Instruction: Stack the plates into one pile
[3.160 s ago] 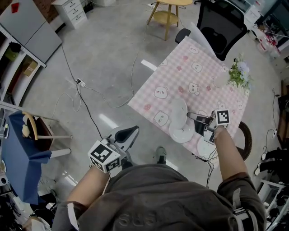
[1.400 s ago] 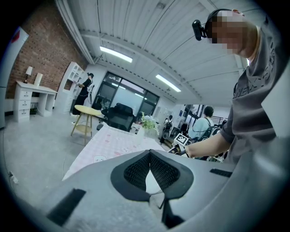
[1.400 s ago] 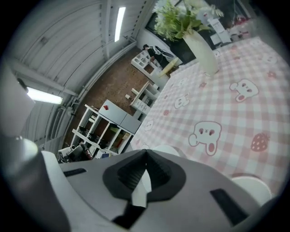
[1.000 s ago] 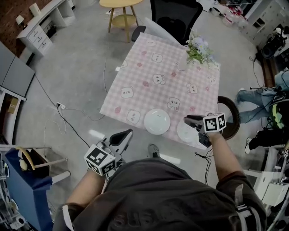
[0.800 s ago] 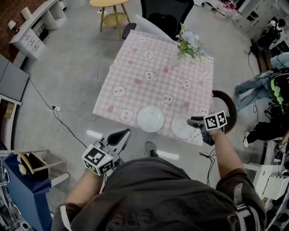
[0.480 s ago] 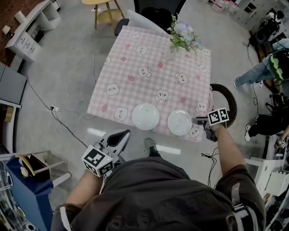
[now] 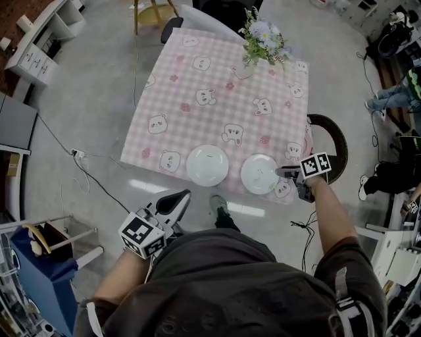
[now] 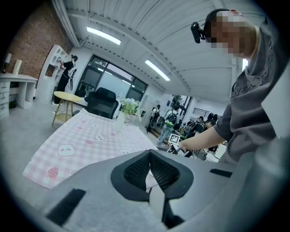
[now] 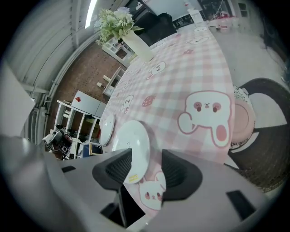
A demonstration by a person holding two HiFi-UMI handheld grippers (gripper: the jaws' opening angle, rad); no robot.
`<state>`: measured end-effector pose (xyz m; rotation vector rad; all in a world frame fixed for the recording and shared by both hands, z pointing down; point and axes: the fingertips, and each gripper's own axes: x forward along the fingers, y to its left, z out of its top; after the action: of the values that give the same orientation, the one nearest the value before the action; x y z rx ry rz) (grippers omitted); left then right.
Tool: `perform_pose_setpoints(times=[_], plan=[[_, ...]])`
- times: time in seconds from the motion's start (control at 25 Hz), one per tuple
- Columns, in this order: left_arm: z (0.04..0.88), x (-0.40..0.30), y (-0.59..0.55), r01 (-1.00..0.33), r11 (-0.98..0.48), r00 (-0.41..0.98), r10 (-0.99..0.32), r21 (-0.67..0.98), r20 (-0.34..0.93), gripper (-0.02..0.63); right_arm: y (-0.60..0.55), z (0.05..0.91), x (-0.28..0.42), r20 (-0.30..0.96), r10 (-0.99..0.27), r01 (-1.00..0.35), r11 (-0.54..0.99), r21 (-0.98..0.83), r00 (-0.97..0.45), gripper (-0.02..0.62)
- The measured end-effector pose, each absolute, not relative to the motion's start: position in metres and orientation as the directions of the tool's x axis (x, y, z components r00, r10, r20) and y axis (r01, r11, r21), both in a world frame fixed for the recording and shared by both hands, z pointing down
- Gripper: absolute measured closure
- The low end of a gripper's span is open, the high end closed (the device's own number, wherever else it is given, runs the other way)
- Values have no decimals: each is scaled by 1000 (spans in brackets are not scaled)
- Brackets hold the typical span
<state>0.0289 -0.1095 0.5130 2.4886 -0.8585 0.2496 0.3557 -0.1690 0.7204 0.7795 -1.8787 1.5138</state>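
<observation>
Left gripper (image 7: 179,196) hangs short of the table, jaws pressed together, empty. Right gripper (image 9: 146,165) has jaws spread, just been opening, with the right plate (image 7: 259,174) rim loose in the gap (pads not pressing). Left plate (image 7: 207,165) lies just beside it at the checked cloth's (image 7: 197,92) near edge, unstacked; flowers (image 7: 263,36) at the far edge.

No writing can be read on anything.

You stand on a grey floor (image 7: 99,92). Behind the pink table (image 7: 230,105) you see a black chair (image 7: 227,6), white drawers (image 7: 31,47) and a brick wall (image 8: 22,45).
</observation>
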Motion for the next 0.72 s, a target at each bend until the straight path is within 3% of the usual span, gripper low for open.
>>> perform_pose_setpoints(times=[0.72], plan=[[520,31,-109,-616,-674,788,-522,407,328,600,-162,719,329,670,-12,-666,126,-735,-742,410]])
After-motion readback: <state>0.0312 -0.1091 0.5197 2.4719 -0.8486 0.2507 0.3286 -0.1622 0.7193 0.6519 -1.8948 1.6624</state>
